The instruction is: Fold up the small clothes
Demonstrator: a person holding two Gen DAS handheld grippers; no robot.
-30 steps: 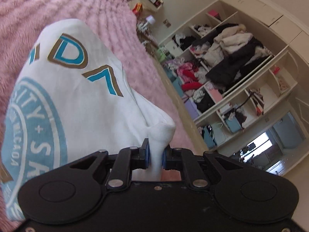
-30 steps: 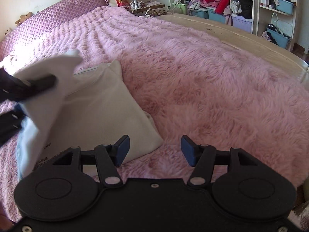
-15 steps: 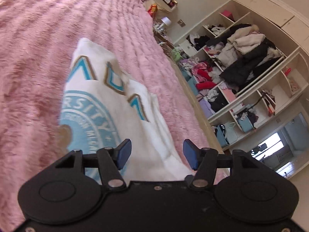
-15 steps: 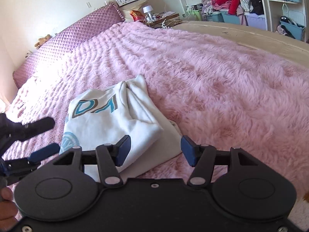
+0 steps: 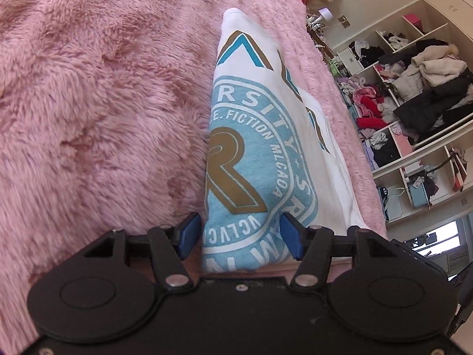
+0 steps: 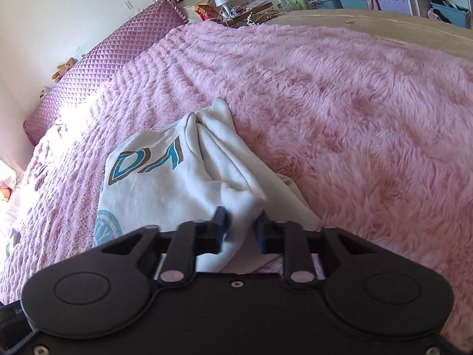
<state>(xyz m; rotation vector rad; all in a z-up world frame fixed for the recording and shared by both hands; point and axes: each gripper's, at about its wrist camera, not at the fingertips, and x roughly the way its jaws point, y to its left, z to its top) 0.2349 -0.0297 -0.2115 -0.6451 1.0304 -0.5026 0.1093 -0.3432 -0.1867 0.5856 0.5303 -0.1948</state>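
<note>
A small white shirt (image 5: 266, 136) with a light-blue round logo and blue-and-gold letters lies folded on the pink fluffy bedcover (image 5: 88, 103). My left gripper (image 5: 240, 235) is open, its blue pads on either side of the shirt's near printed edge. In the right wrist view the shirt (image 6: 165, 177) lies bunched, with folds running away from me. My right gripper (image 6: 241, 227) is shut on the shirt's near white corner.
A purple quilted headboard (image 6: 97, 68) and a cluttered nightstand (image 6: 230, 9) stand at the far end of the bed. Open shelves full of clothes (image 5: 414, 68) line the wall beyond the bed's wooden edge (image 6: 384, 26).
My left gripper let go of the shirt, opened, and now straddles its printed edge. My right gripper moved in from open and closed on the shirt's white corner.
</note>
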